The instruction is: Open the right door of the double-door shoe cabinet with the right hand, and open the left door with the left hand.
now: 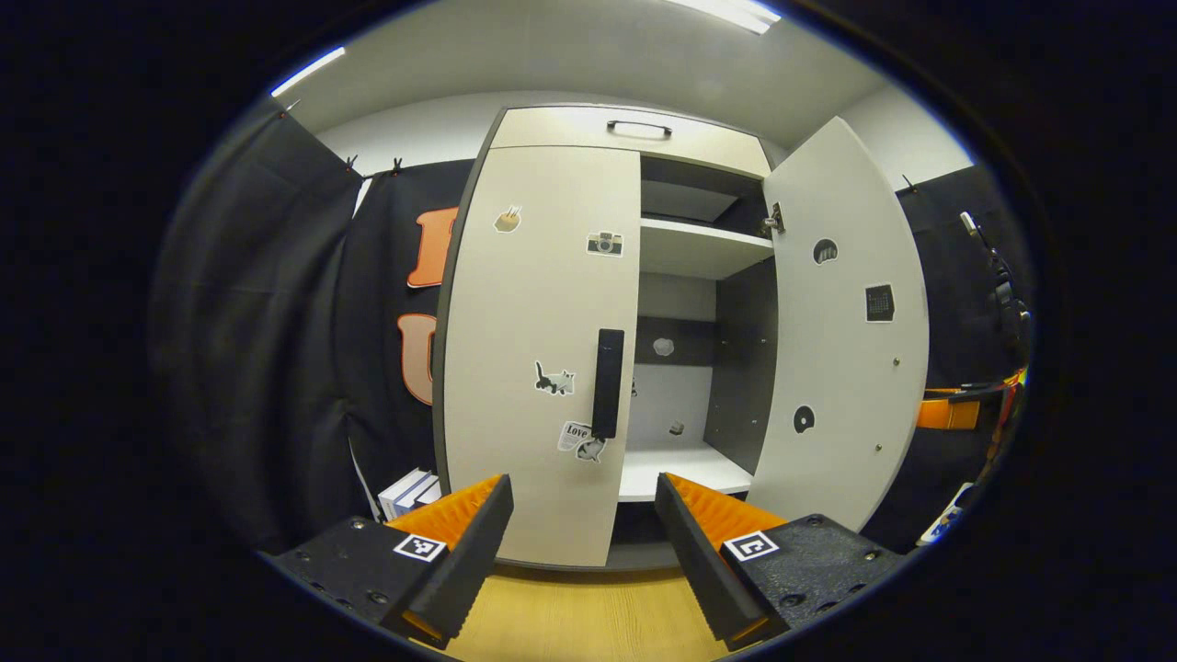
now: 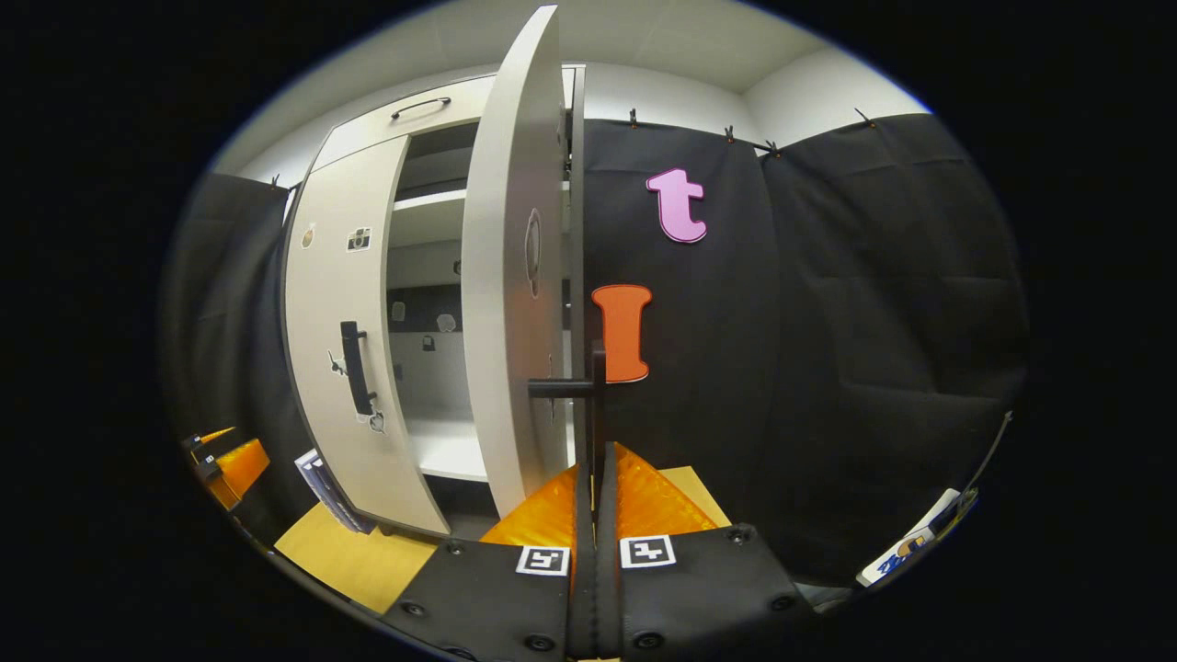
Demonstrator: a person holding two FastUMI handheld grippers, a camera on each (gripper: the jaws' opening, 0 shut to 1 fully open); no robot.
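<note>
Cream-white panels face the left gripper view: the shoe cabinet's left door sits closed, its dark vertical handle near the inner edge, while the right door stands swung out past the shelves. The left gripper hangs below and short of that handle, fingers spread wide with nothing between them. In the right gripper view, the right door is seen nearly edge-on, and the right gripper is clamped tight on its handle. I judge the left fingers could slide past the slim handle and bump the door instead.
</note>
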